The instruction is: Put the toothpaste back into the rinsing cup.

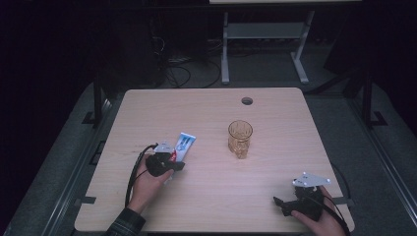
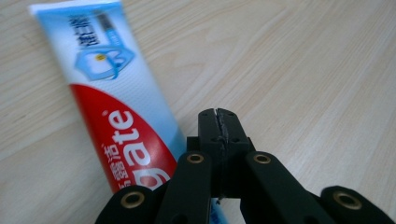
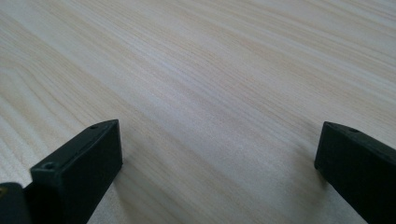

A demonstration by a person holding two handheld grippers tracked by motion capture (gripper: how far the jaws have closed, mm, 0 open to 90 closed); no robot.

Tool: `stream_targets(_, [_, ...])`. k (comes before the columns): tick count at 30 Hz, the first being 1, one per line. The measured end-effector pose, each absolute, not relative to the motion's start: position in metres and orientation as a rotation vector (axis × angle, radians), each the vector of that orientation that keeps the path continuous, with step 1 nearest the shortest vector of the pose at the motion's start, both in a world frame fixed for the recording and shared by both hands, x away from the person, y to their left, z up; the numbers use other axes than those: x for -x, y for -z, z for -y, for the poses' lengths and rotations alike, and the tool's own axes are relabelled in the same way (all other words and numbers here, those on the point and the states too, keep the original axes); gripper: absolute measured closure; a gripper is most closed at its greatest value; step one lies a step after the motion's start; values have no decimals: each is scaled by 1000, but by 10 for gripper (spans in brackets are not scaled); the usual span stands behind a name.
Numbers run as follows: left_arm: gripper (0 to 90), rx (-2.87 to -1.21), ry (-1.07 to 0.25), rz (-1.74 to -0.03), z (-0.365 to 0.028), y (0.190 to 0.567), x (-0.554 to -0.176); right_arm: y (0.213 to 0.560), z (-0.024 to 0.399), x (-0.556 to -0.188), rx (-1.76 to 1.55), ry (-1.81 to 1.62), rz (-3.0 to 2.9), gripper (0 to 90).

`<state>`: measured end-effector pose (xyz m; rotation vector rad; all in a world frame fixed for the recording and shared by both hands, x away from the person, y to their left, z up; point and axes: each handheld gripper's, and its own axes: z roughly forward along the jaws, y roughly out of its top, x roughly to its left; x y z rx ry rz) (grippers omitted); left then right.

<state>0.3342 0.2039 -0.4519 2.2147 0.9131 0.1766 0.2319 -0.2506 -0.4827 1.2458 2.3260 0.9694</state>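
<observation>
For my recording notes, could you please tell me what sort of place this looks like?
Probably a lab or workshop set up for recording: a light wooden table with a cable hole, tangled black cables on the grey floor, and a white metal table frame behind.

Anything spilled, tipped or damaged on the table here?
Nothing stands out. The toothpaste tube lies flat and intact beside the shut left claw; the amber glass stands upright; the right claw is open over bare table.
</observation>
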Motion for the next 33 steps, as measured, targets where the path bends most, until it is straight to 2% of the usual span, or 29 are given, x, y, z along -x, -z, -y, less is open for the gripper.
stream_targets(20, [900,-2185,-220,-997,-240,450,-330,483,250,-231,-1244,-971,-2330,2])
stream_targets(30, [900,-2172,-224,-967,-242,442,-327,483,251,-231,-1243,-971,-2330,2])
stream_targets(33, [872,-2172,-230,-953,-240,437,-326,483,251,-231,-1243,-971,-2330,2])
